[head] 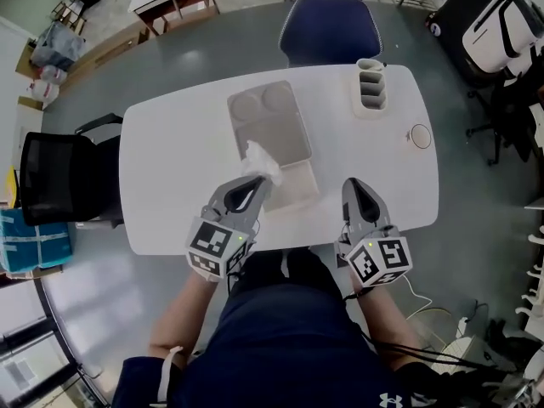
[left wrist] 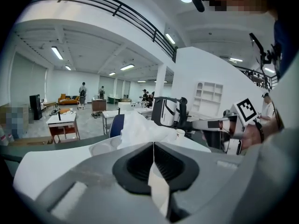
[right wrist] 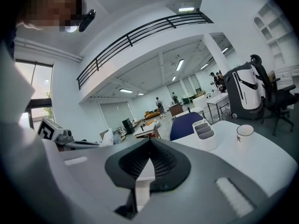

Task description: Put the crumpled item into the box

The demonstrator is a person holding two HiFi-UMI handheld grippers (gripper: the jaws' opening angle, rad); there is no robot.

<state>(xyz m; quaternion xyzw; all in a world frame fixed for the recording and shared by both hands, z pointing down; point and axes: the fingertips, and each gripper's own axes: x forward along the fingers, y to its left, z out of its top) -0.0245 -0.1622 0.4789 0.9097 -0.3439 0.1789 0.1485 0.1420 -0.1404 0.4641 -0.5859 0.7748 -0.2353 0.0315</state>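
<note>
Step in hand: carry. Left tool (head: 259, 181) is clenched on the crumpled item (head: 262, 165), which is held over the near edge of the box (head: 285, 134) on the worktop (head: 170, 168). Right tool (head: 353, 184) is clenched on nothing, to the right of the box. Next move, as I judge it: bring the item further over the box, then release.

No words or numbers are showing clearly enough to read. The cube (head: 214, 246) on the left gripper (head: 257, 183) and the cube (head: 380, 262) on the right gripper (head: 353, 185) are carrying black-and-white square code patterns, not lettering. A small white logo (head: 387, 399) is showing on the person's dark clothing (head: 289, 330), too small to name
</note>
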